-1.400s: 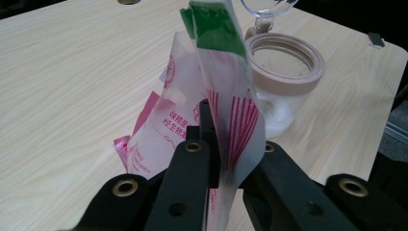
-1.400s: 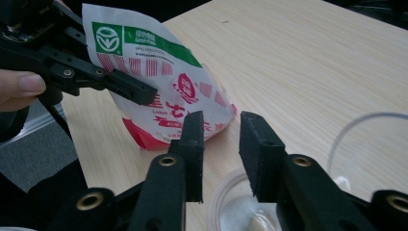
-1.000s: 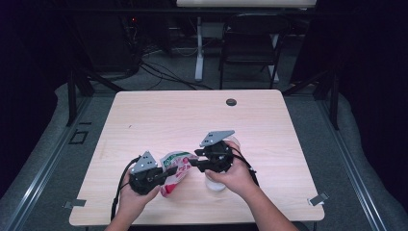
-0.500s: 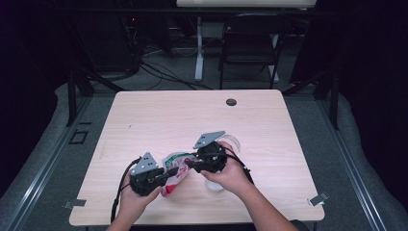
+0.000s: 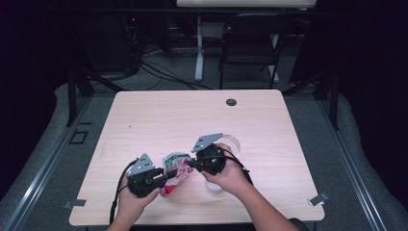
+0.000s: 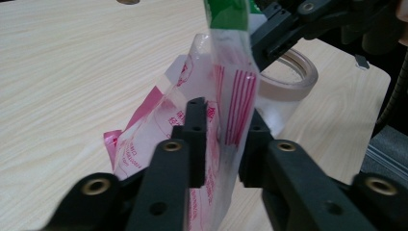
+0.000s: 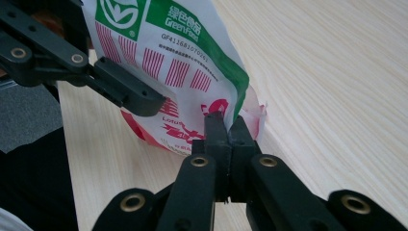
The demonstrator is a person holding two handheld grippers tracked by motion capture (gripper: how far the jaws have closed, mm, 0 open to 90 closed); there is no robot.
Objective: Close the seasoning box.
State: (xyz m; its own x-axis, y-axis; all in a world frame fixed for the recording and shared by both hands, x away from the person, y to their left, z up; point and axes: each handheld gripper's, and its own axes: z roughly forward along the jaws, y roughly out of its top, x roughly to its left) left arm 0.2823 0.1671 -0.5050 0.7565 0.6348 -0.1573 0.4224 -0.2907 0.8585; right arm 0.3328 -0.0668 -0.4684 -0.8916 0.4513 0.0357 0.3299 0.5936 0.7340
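A crinkled plastic bag (image 5: 175, 166) printed in red, pink and green stands between my two grippers near the table's front edge. The right gripper (image 5: 190, 163) has just been closing and its jaws (image 7: 226, 122) are pressed together on the bag's (image 7: 192, 62) edge. The left gripper (image 5: 168, 175) has just been opening. In the left gripper view its jaws (image 6: 223, 110) stand a little apart with the bag (image 6: 231, 96) hanging loosely between them. The right gripper (image 6: 274, 38) shows beyond the bag, and the left gripper (image 7: 125, 91) shows at the upper left of the right gripper view.
A roll of clear tape (image 6: 288, 77) lies on the wooden table (image 5: 168, 115) just behind the right gripper, its rim (image 5: 231, 142) visible from above. A black round cap (image 5: 231, 102) sits at the table's far edge. A chair (image 5: 250, 43) and cables stand beyond.
The right gripper has edged left toward the bag. The left hand has stayed in place, with the bag still between the two grippers.
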